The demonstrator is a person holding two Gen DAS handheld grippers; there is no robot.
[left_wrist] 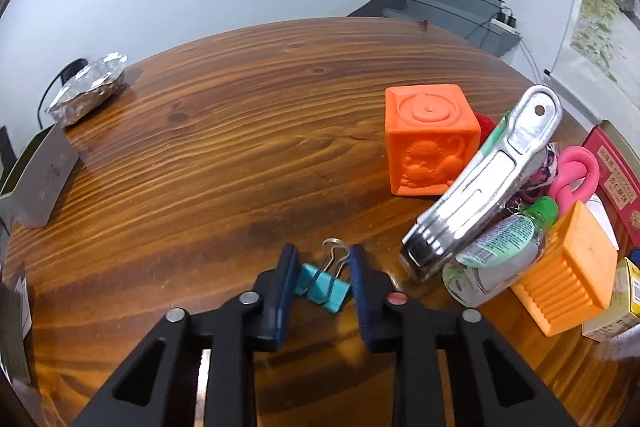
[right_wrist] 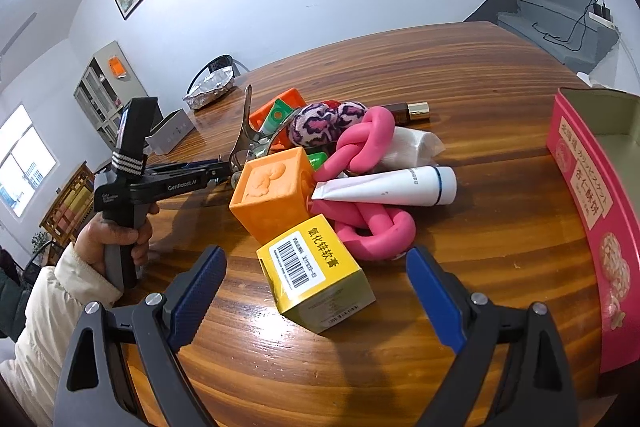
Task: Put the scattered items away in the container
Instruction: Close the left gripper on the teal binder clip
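- Two hand-held grippers are at work over the wooden desk [left_wrist: 224, 131].
- The left hand-held gripper [left_wrist: 323, 259] sits low at the desk surface, its blue pads set narrowly on either side of one teal binder clip [left_wrist: 322, 285]. The pads look to be just touching it, though I can't be sure they are pressing.
- The binder clip lies flat on the desk, its long axis running across between the pads, and its wire handles point away from the gripper toward the far edge.
- The right hand-held gripper [right_wrist: 316, 271] hangs wide open, holding nothing, with one yellow box [right_wrist: 316, 279] on the desk between its spread fingers. The box's barcode faces up and its long axis slants from the pile toward the gripper.
- Two orange cubes: one [left_wrist: 430, 141] stands alone, the other [right_wrist: 272, 193] is in the pile just beside the yellow box.
- One big metal clip [left_wrist: 488, 179] leans tilted against the pile, its holed handle pointing up and away.
- One small clear bottle [left_wrist: 500, 251] with a green cap lies on its side under that metal clip.
- One pink knotted rope [right_wrist: 364, 187], with one white tube [right_wrist: 388, 187] lying across it, cap end pointing toward the container.
- One purple-and-white spotted soft toy [right_wrist: 320, 123] behind the rope; it may be two balls joined.
- One red cardboard box [right_wrist: 588, 203], the container, stands open at the right edge of the desk, well apart from the binder clip.
- One crumpled foil tray [left_wrist: 90, 89] at the far left corner.
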